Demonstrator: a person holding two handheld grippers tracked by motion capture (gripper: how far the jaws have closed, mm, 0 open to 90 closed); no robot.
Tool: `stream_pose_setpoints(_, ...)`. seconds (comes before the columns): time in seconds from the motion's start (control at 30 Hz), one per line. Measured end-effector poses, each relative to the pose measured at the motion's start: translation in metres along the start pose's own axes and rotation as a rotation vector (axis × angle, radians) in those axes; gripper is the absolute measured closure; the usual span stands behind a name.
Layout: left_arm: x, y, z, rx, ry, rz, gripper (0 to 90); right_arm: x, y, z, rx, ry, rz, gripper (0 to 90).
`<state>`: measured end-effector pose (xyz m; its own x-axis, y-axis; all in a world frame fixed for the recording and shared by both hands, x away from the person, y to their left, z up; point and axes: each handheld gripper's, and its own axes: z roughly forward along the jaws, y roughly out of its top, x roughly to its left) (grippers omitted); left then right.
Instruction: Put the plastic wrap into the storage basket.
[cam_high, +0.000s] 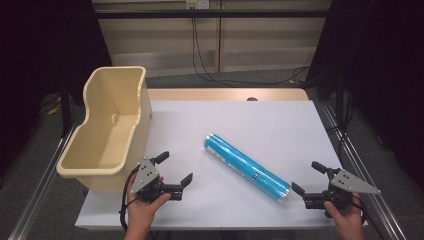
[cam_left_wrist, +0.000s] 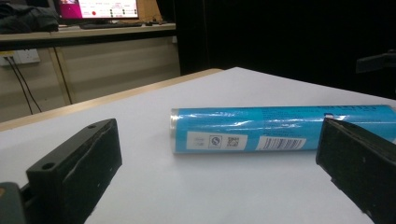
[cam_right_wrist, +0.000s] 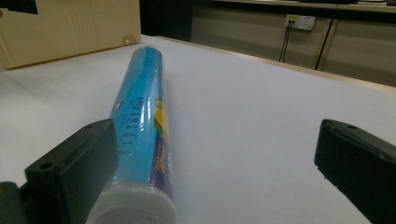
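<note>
Partly cut off, the blue roll (cam_left_wrist: 280, 128) lies beyond both grippers' spread, empty fingers.

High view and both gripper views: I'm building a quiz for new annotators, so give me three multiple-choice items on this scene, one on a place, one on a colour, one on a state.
1. Where does the beige tub stand on the table?
A. at its left edge
B. at its right edge
C. at its middle

2. What colour is the roll that lies on the table?
A. red
B. blue
C. green

3. How do the jaws of the left gripper stand?
A. shut on the roll
B. shut on nothing
C. open, with nothing between them

Answers:
1. A, since the high view shows the tub at the table's left edge.
2. B, since its wrapper is bright blue in every view.
3. C, since the left gripper view shows its jaws wide apart, short of the roll.
</note>
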<state>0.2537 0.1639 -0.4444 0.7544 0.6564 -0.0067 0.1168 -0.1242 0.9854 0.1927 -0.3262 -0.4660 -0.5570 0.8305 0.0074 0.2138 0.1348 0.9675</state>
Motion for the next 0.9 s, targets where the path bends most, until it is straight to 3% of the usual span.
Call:
stream_pose_setpoints(0.4,-0.002,0.003,0.02,0.023,-0.044,0.003,0.1,-0.002,-0.001,-0.001,0.002,-0.002,0.006,0.0)
stream_pose_setpoints(0.9,-0.009,0.013,0.058,0.075,-0.133,0.024,0.3,-0.003,-0.001,-0.003,-0.003,-0.004,0.01,0.0)
